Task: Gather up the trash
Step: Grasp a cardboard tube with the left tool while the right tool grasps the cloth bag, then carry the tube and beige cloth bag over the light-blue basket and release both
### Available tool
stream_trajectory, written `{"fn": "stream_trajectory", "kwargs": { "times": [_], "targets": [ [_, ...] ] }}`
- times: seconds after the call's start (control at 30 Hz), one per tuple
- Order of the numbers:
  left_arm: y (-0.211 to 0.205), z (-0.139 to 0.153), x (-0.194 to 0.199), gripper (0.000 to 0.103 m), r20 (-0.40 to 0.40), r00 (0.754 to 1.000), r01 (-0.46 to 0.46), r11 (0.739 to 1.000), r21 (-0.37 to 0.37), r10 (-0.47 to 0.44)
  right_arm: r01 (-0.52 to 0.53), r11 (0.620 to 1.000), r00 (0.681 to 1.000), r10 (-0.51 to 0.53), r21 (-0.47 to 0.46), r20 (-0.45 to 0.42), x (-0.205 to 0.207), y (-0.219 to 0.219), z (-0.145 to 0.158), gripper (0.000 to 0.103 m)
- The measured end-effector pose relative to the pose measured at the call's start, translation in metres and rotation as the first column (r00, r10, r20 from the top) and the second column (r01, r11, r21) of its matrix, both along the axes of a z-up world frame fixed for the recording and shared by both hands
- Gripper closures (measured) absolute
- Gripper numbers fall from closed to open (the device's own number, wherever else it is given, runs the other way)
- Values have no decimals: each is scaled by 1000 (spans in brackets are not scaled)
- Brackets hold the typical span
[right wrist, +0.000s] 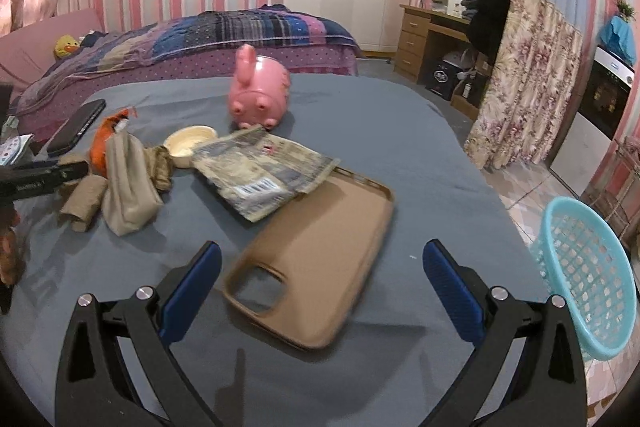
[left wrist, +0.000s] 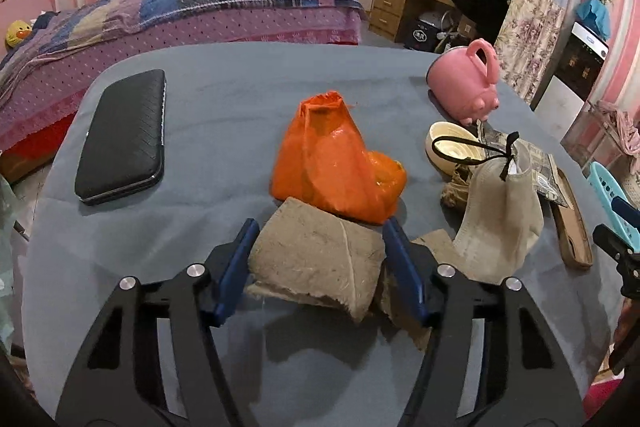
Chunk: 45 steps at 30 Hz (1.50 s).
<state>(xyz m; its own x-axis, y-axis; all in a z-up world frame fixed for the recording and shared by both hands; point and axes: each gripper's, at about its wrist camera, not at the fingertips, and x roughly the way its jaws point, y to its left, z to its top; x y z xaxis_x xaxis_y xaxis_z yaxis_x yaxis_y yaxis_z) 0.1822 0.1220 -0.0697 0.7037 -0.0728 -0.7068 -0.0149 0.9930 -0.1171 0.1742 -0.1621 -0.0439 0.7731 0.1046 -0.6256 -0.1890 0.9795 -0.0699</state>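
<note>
My left gripper (left wrist: 320,227) has its blue pads against both sides of a crumpled brown paper piece (left wrist: 316,259) on the grey-blue table (left wrist: 240,87). It is shut on that piece. Just behind it sits an orange plastic bag (left wrist: 332,163), and to its right a beige drawstring pouch (left wrist: 500,223). My right gripper (right wrist: 322,247) stands open above a tan phone case (right wrist: 328,227), touching nothing. A crumpled printed wrapper (right wrist: 260,171) overlaps the case's far end. The light blue basket (right wrist: 588,275) hangs off the table's right side.
A black wallet case (left wrist: 124,135) lies at the left. A pink piggy bank (left wrist: 464,83) and a cream bowl (left wrist: 452,147) stand at the back right. More brown paper scraps (right wrist: 84,199) lie by the pouch. A bed and a desk are beyond the table.
</note>
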Motion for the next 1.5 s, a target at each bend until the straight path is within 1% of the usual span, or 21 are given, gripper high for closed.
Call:
{"fn": "stream_trajectory", "kwargs": {
  "times": [0.07, 0.2, 0.27, 0.37, 0.47, 0.53, 0.57, 0.6, 0.63, 0.67, 0.73, 0.8, 0.83, 0.9, 1.03, 1.13, 1.23, 1.37, 1.5],
  "targets": [
    [0, 4, -5, 46, 22, 1000, -9, 1000, 16, 9, -29, 1000, 1000, 29, -6, 1, 1, 14, 1, 5],
    [11, 16, -18, 46, 59, 997, -50, 998, 32, 48, -118, 993, 993, 118, -21, -9, 4, 49, 0, 5],
    [21, 24, -26, 46, 83, 993, -84, 995, 46, 80, -154, 988, 988, 154, -26, -14, 6, 66, -2, 5],
    [34, 31, -36, 46, 94, 988, -123, 992, 37, 119, -202, 979, 978, 202, 3, -48, 14, 90, -8, 6],
    [47, 35, -46, 46, 102, 983, -154, 988, 23, 151, -223, 975, 972, 224, 24, -68, 21, 105, -12, 13],
    [52, 37, -49, 46, 106, 980, -172, 985, 23, 169, -244, 969, 965, 245, 30, -95, 27, 116, -18, 29],
    [54, 37, -49, 46, 106, 979, -179, 984, 20, 176, -257, 966, 960, 260, 37, -108, 30, 120, -21, 34],
    [55, 37, -50, 46, 104, 978, -183, 983, 17, 180, -286, 957, 950, 290, 50, -117, 30, 124, -24, 48],
    [56, 38, -49, 46, 103, 977, -189, 982, 17, 186, -298, 954, 947, 301, 42, -111, 28, 126, -24, 57],
    [55, 38, -49, 46, 104, 976, -192, 981, 20, 189, -304, 952, 947, 306, 38, -101, 26, 126, -23, 59],
    [53, 41, -49, 46, 114, 975, -195, 980, 28, 191, -323, 945, 941, 327, 52, -87, 21, 122, -20, 71],
    [51, 44, -50, 46, 124, 974, -193, 981, 29, 188, -317, 947, 945, 320, 53, -67, 15, 112, -13, 77],
    [48, 47, -49, 46, 130, 974, -190, 981, 28, 184, -305, 950, 950, 308, 59, -51, 13, 104, -9, 78],
    [43, 51, -49, 46, 142, 974, -183, 983, 29, 178, -284, 955, 957, 287, 82, -35, 10, 86, 0, 78],
    [25, 62, -46, 46, 171, 973, -162, 986, 39, 153, -222, 973, 975, 221, 69, 18, -3, 45, 18, 78],
    [8, 67, -43, 46, 180, 976, -135, 990, 41, 126, -168, 984, 986, 166, 53, 32, -10, 10, 27, 78],
    [-13, 71, -40, 46, 193, 976, -108, 993, 45, 98, -110, 992, 994, 107, 58, 37, -11, -26, 31, 78],
    [-42, 75, -34, 46, 205, 977, -68, 996, 50, 57, -42, 998, 998, 40, 56, 51, -13, -69, 38, 78],
    [-69, 79, -29, 46, 214, 977, -33, 998, 58, 19, 1, 999, 998, -4, 49, 65, -11, -97, 41, 78]
  ]
}}
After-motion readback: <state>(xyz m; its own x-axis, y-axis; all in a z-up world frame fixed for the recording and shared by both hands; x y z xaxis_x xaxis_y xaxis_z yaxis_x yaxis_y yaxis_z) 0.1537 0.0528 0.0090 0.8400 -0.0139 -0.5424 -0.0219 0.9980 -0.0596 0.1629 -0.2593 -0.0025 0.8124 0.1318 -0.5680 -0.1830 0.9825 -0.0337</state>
